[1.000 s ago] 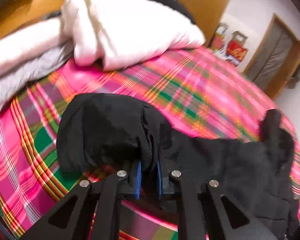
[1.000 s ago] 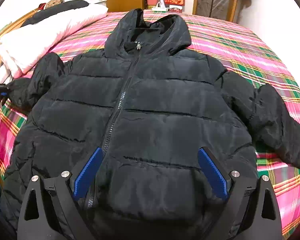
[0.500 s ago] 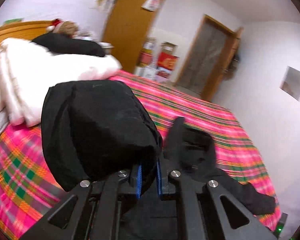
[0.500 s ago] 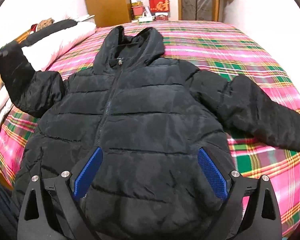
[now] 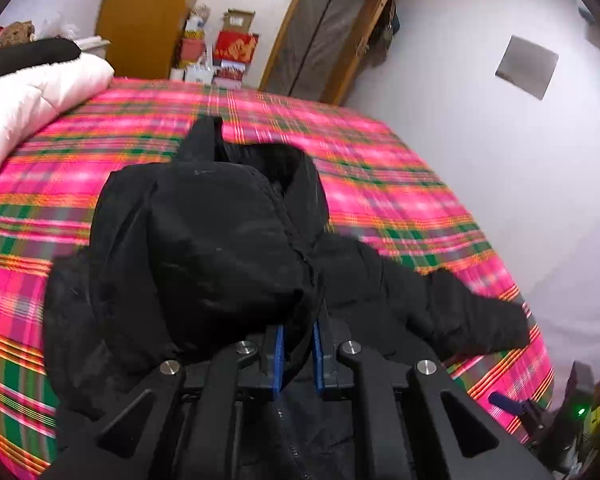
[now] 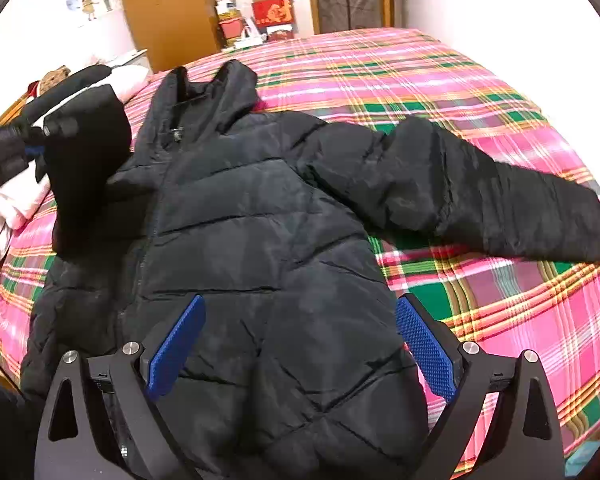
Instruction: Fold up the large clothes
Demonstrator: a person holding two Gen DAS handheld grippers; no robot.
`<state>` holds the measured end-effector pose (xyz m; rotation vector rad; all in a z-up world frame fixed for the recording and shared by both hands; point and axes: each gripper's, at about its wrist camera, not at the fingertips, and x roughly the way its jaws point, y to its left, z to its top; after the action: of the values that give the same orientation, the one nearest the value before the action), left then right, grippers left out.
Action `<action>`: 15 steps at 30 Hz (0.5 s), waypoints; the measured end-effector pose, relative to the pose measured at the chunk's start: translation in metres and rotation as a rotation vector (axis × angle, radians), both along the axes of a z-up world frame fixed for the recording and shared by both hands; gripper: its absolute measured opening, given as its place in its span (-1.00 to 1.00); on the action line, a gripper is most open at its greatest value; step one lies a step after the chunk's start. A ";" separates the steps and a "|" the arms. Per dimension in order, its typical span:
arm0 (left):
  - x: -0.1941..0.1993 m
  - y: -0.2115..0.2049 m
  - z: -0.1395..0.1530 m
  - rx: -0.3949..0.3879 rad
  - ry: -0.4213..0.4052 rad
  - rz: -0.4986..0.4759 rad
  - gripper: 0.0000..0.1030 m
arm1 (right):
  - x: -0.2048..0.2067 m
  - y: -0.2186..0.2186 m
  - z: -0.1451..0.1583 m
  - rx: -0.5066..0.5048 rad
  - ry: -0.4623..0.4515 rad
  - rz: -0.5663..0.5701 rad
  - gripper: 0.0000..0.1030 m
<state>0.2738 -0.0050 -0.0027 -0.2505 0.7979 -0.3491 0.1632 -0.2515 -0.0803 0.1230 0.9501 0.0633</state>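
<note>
So you've got the black puffer jacket (image 6: 260,248) lying front-up on the bed (image 6: 500,320) with the pink and green plaid cover, hood (image 6: 216,92) pointing at the far wall and the zipper (image 6: 156,216) done up. Your left gripper (image 5: 298,354) is clamped on the cuff end of one sleeve (image 5: 220,240), and that sleeve is lifted off the cover and bunched in a fat lump right in front of the camera, hanging over the jacket's chest. In the right wrist view you can spot that same sleeve (image 6: 88,160) held up at the left edge, just beside the collar. The other sleeve (image 6: 480,196) lies flat, stretched out sideways across the plaid. Your right gripper (image 6: 300,348) has its blue pads (image 6: 426,354) spread wide, nothing between them, sitting over the lower hem area; can't tell if it's touching the fabric. White bedding (image 5: 32,100) is piled along the left side of the bed, and some red boxes (image 6: 272,12) sit by the wooden door (image 6: 168,8) at the far end.
</note>
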 end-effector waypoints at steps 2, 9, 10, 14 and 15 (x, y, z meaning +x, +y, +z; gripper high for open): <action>0.001 -0.008 -0.010 -0.007 0.014 -0.004 -0.77 | 0.000 -0.002 -0.005 0.000 0.006 -0.004 0.86; 0.014 -0.035 -0.053 -0.088 0.165 -0.126 0.12 | 0.002 -0.002 -0.015 0.001 0.028 -0.006 0.86; 0.012 -0.040 -0.054 -0.093 0.159 -0.137 0.17 | 0.002 -0.003 -0.014 -0.004 0.026 -0.007 0.86; 0.001 -0.053 -0.048 -0.132 0.139 -0.182 0.42 | 0.000 -0.006 -0.010 -0.007 0.016 -0.027 0.86; -0.002 -0.053 -0.044 -0.144 0.131 -0.193 0.42 | 0.000 -0.007 -0.009 -0.007 0.013 -0.032 0.86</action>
<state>0.2719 -0.0583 -0.0468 -0.3344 0.9300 -0.5781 0.1631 -0.2588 -0.0889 0.1318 0.9609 0.0298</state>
